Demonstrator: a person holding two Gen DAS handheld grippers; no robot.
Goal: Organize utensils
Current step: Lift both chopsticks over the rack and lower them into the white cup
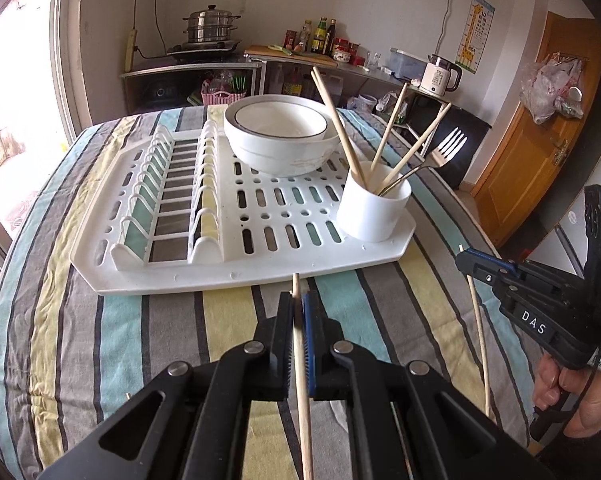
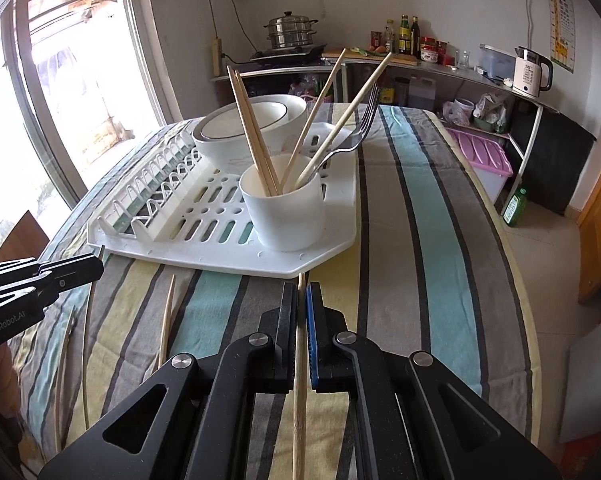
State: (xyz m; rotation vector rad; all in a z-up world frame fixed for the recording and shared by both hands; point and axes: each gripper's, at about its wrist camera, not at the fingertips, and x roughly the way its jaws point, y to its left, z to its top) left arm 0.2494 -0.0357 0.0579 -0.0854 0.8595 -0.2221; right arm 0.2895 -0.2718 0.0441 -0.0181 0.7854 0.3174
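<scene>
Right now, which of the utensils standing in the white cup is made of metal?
The fork, the only metal piece in the white cup. It leans toward the right with its tines up; the four chopsticks beside it are plain wood.

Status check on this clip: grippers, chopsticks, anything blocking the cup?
Left gripper shut on a chopstick. Right gripper shut on another chopstick. Cup on rack, path unobstructed.

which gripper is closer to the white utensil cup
Right. The right gripper sits just short of the white utensil cup; the left gripper is further along the rack edge, off to the cup's side.
</scene>
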